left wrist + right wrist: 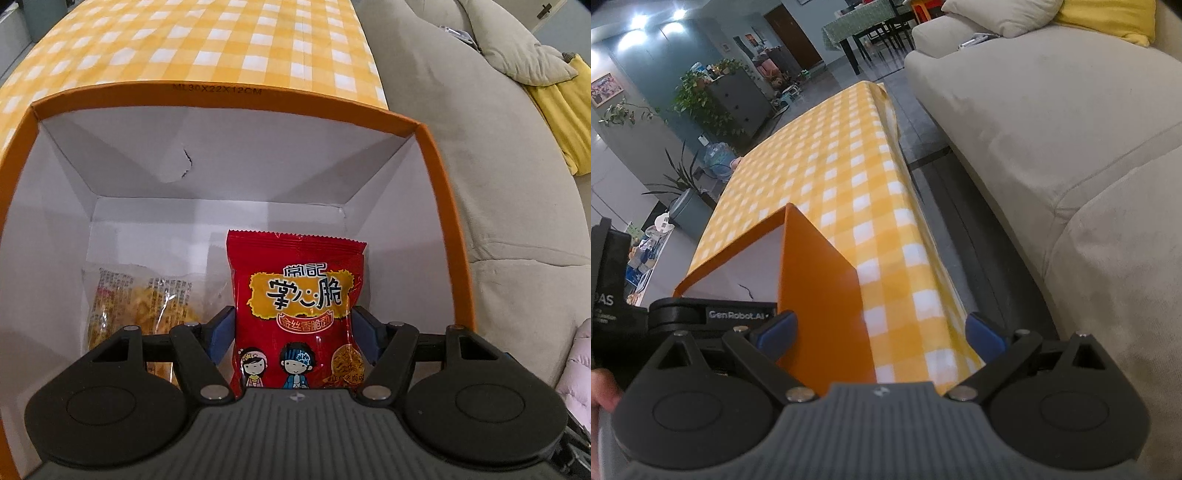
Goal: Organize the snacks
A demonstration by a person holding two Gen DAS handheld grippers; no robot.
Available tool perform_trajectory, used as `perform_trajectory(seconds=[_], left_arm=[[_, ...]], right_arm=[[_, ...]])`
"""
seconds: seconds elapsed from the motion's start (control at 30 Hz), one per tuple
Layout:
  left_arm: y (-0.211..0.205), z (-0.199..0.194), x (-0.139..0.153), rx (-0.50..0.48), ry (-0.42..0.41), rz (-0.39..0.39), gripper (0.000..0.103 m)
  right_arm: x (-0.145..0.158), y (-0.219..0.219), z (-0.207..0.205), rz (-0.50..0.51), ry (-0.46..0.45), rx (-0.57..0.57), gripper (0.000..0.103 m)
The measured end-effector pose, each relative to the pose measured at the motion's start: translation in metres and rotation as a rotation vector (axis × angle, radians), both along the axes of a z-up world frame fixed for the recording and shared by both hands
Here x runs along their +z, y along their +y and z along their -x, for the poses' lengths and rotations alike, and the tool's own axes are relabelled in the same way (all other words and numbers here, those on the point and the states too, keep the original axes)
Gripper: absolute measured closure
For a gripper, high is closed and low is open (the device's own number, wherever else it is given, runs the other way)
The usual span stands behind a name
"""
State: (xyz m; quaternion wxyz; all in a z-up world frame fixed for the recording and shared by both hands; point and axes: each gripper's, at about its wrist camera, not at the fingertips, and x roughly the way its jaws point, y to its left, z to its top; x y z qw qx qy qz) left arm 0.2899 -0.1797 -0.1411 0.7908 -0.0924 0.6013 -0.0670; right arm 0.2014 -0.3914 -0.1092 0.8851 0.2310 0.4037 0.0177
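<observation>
Over the orange box (436, 184), left tool (293, 328) tilts steeply down, gripping red snack packet (299, 295); right tool (882, 332) released.

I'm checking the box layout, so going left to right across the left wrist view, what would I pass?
Orange cardboard box's left wall → clear packet of yellow noodle snack → red crispy-noodle snack packet → box's right wall → beige fabric sofa.
</observation>
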Motion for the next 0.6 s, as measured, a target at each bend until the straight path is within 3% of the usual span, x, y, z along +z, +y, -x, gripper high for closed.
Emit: perform_trajectory(seconds=[0.17, 0.43, 0.6], left_arm=[[-0.006, -0.003, -0.012, -0.028, 0.000, -0.048, 0.026], [-0.005, 0.003, -0.015, -0.010, 0.039, -0.028, 0.026], [0.008, 0.008, -0.016, 0.047, 0.059, 0.014, 0.015]], right_arm=[[-0.001, 0.000, -0.001, -0.001, 0.005, -0.002, 0.008], [-0.004, 0.000, -0.001, 0.014, 0.019, -0.002, 0.008], [-0.004, -0.004, 0.000, -0.024, 0.022, -0.014, 0.011]])
